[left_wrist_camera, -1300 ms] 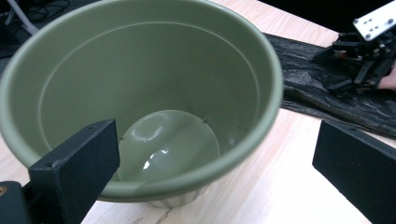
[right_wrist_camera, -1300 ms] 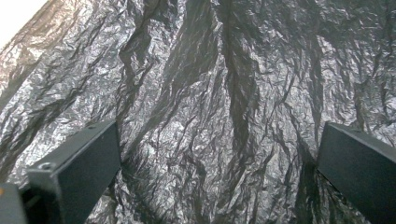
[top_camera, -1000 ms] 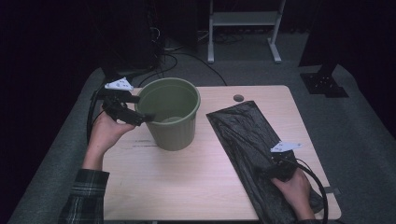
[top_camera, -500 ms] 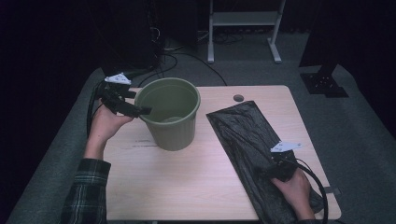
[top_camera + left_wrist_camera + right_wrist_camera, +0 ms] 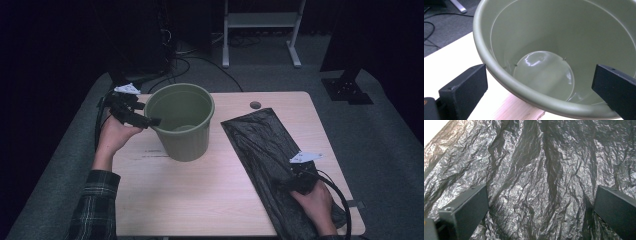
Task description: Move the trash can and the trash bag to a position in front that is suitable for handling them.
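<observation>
An empty olive-green bucket (image 5: 182,122) stands upright on the left half of the wooden table (image 5: 200,195). My left gripper (image 5: 152,121) is at its left rim, open. In the left gripper view the bucket's rim (image 5: 506,82) runs between the jaws, one jaw outside over the table and the other over the bucket's inside (image 5: 544,70); neither jaw touches the rim. A crinkled black plastic bag (image 5: 265,145) lies flat on the right half. My right gripper (image 5: 286,186) hovers open just over the bag's near part (image 5: 539,182).
A small round hole (image 5: 255,105) sits in the table near its far edge. Cables (image 5: 187,60) and a white stand's legs (image 5: 260,30) are on the floor beyond the table, with a black stand base (image 5: 347,90) at the far right.
My left hand has moved a little away from the person, along the bucket's left side to its rim. The bucket, the bag and my right gripper have stayed where they were.
</observation>
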